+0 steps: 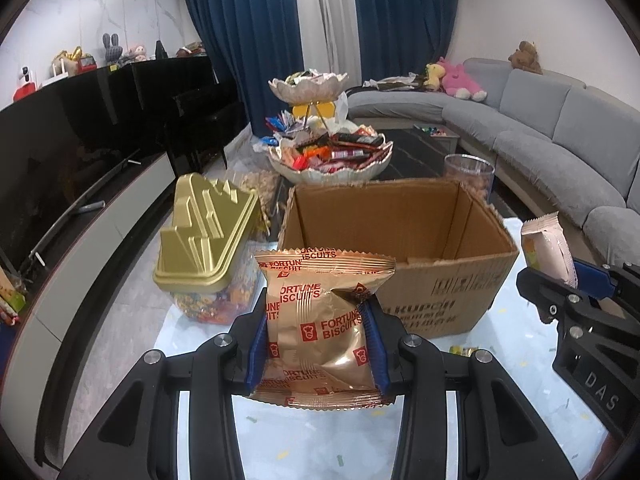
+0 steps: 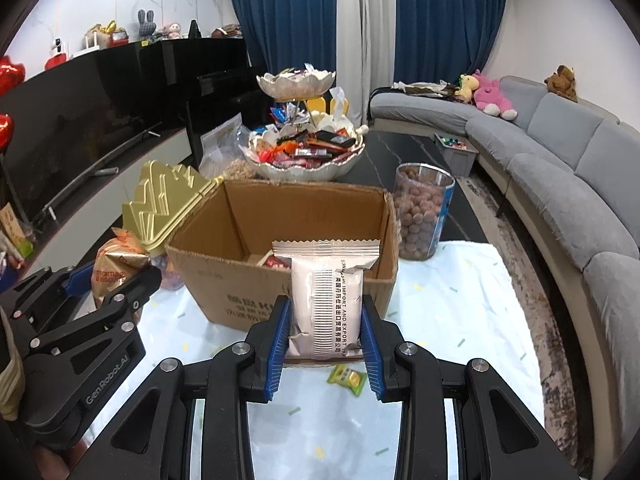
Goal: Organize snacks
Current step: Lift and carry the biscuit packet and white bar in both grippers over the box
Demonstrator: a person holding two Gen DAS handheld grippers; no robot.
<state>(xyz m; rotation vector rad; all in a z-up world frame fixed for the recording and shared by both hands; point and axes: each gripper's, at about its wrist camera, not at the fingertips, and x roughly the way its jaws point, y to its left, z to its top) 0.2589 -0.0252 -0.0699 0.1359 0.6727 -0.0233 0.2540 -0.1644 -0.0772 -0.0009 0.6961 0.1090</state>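
My left gripper (image 1: 318, 320) is shut on a gold Fortune Biscuits packet (image 1: 320, 320), held upright above the table in front of an open cardboard box (image 1: 424, 280). My right gripper (image 2: 325, 320) is shut on a pale pink snack packet (image 2: 326, 300), also upright before the cardboard box (image 2: 224, 276). Inside the box a red packet (image 2: 276, 262) shows. Each gripper appears in the other's view: the right gripper (image 1: 568, 276) with the pink packet (image 1: 550, 248) at the right, the left gripper (image 2: 108, 284) with the gold packet (image 2: 118, 268) at the left.
A gold-lidded jar of sweets (image 1: 208, 240) stands left of the box. A clear jar of brown balls (image 2: 422, 216) stands to its right. Behind it is a two-tier snack bowl (image 1: 330, 156). A small green-yellow candy (image 2: 347, 378) lies on the table cover (image 2: 460, 340). A grey sofa (image 2: 560, 168) curves at right.
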